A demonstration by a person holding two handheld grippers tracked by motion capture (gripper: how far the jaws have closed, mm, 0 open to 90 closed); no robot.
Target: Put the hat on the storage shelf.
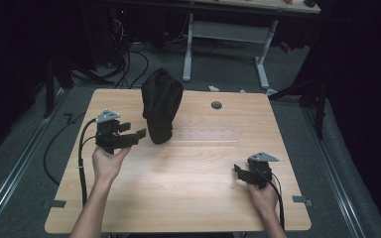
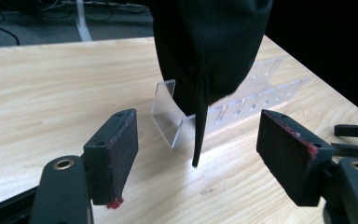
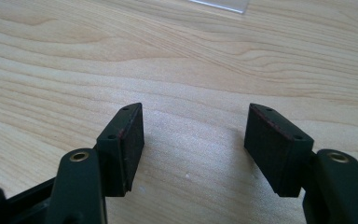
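Approach is what you are doing: left gripper [image 1: 138, 134], jaws wide and empty, is nearing the black cloth [image 1: 161, 103] on its clear stand [image 2: 168, 112], while your right gripper [image 1: 239, 171] is waiting wide open over the table [image 1: 188, 193]; next, close on the hanging strap [image 2: 199, 126].

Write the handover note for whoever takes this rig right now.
Left gripper: jaws open, nothing held, aimed at the black fabric cover and its hanging strap.
Right gripper: jaws open, nothing held, low over bare wooden table.
Cover is draped over a clear acrylic stand at table centre-back.
Done: nothing grasped.
Left: probably grip the cover or strap.
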